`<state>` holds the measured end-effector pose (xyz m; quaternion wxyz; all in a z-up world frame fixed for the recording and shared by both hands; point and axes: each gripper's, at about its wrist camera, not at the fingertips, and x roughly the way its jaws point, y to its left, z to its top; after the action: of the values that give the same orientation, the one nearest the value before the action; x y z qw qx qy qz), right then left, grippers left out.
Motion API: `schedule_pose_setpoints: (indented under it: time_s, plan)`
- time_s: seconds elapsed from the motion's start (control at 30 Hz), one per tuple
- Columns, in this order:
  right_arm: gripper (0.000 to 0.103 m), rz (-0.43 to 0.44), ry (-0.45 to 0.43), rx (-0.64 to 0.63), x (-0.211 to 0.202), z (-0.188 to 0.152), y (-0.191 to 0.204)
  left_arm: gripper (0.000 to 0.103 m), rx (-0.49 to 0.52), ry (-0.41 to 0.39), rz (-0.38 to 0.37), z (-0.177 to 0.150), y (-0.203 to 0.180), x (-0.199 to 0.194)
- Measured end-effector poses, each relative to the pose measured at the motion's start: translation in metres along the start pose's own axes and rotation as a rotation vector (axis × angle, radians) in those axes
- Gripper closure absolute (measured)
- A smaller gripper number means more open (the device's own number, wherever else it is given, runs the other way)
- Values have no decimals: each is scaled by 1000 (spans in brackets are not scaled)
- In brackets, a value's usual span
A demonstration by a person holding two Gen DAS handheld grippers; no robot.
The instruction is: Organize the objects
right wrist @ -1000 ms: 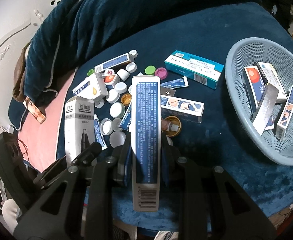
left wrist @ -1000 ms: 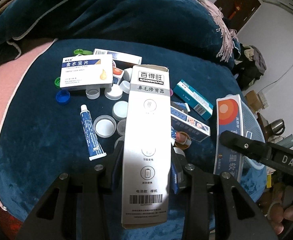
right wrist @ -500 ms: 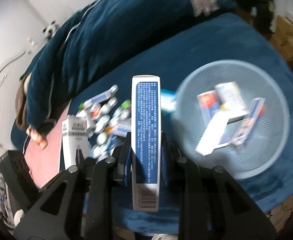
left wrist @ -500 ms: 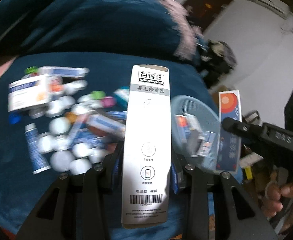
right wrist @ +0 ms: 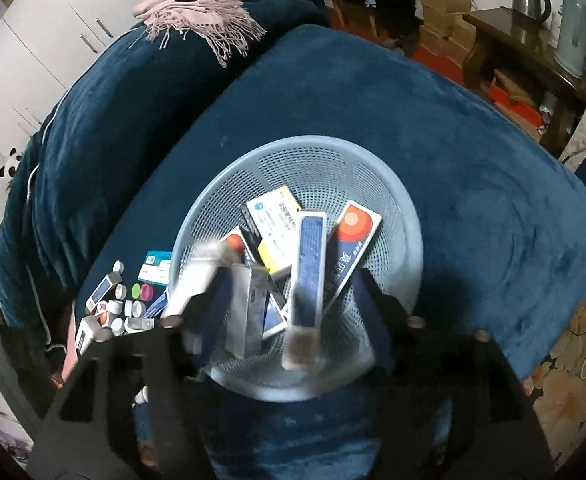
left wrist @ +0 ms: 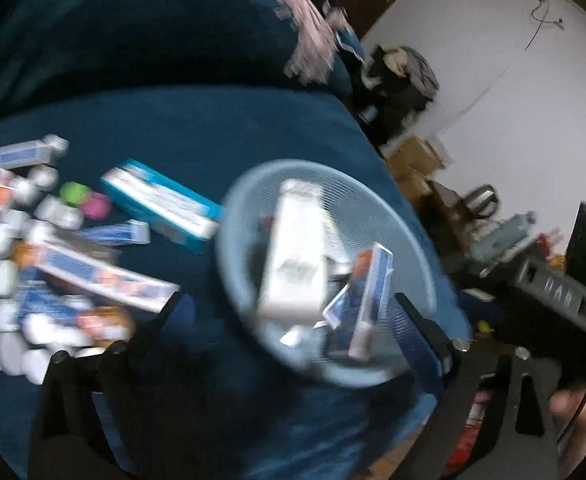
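Left hand-held gripper (left wrist: 293, 320) jaws just opened wide, right hand-held gripper (right wrist: 285, 312) likewise (nothing gripped)

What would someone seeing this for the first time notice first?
Probably the pale blue basket in the middle of the dark blue blanket, piled with boxes. A white box and a blue box are dropping in. To its left lies a clutter of boxes, tubes and caps still to sort.

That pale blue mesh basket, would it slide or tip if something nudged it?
The basket looks like thin perforated plastic, so probably light. It sits on plush blue fabric, which likely resists sliding. It is wide and shallow, so tipping seems unlikely, though the boxes inside could shift.
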<state>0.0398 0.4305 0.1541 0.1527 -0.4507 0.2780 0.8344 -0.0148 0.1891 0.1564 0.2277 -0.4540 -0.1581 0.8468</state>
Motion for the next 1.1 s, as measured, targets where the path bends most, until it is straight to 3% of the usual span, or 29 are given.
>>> schedule_pose_setpoints:
  time_s: [0.03, 0.1, 0.4, 0.53, 0.77, 1.1]
  plan:
    - [21, -5, -3, -14, -2, -3, 3, 2, 0, -15, 26, -4, 5, -10]
    - [13, -15, -5, -52, -4, -3, 7, 1, -13, -21, 90, -14, 21, -26]
    - [0, 17, 61, -320, 14, -37, 88, 1, -112, 6, 261, -35, 110, -58]
    - [0, 10, 66, -440, 19, -54, 129, 1, -185, -5, 277, -41, 140, -77]
    - [0, 40, 110, -517, 37, -79, 181, 1, -275, -25, 306, -47, 182, -95]
    - [0, 62, 150, -737, 66, -116, 257, 1, -339, -43, 397, -47, 242, -118]
